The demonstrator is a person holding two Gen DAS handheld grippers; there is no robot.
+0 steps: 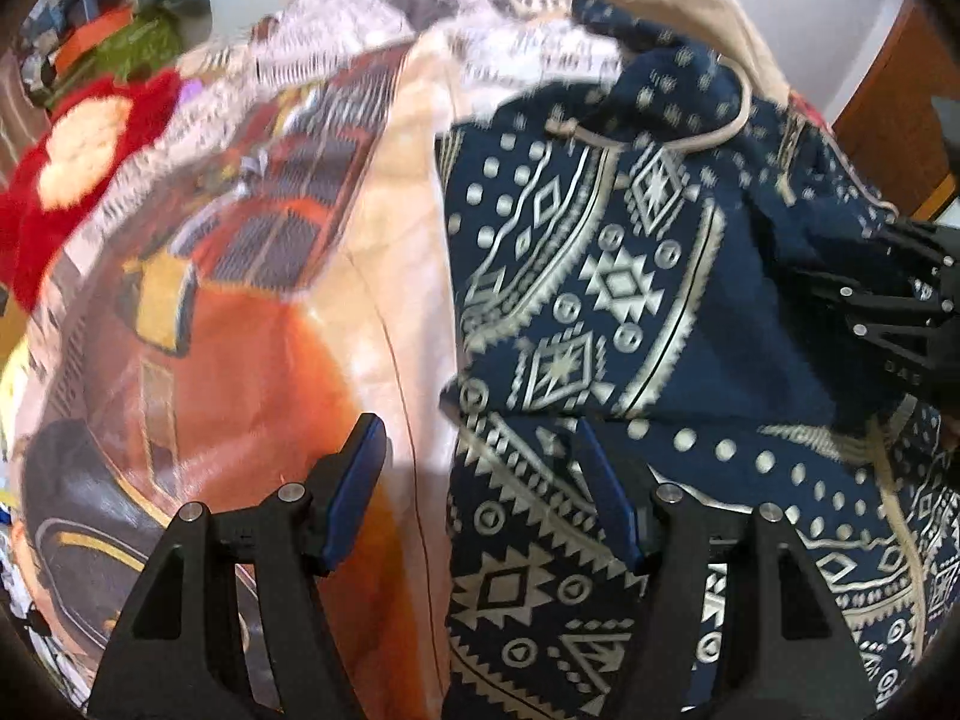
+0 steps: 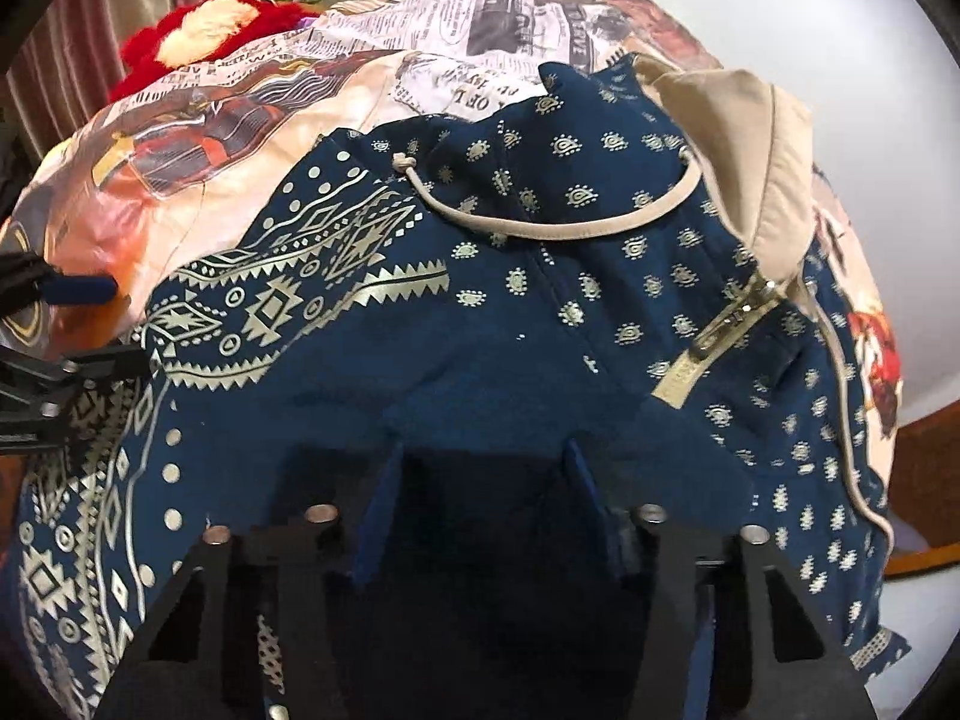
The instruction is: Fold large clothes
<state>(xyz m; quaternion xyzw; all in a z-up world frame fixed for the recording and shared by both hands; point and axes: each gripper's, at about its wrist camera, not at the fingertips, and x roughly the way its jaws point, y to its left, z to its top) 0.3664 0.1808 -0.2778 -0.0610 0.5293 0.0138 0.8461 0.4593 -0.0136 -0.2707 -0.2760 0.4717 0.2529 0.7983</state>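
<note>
Right gripper (image 2: 480,480) pinches the navy patterned hoodie (image 2: 540,312) on a printed bedspread (image 1: 240,300); left gripper (image 1: 480,462) gapes.

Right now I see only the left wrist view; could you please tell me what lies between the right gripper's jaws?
Observer: Dark folds of the navy patterned hoodie drape over the tips of the right gripper; I cannot tell whether the jaws pinch the cloth.
Operator: Thank you. Is the zipper anywhere near them?
Observer: Yes, the metal zipper pull lies up and to the right of those jaws, by the collar.
</note>
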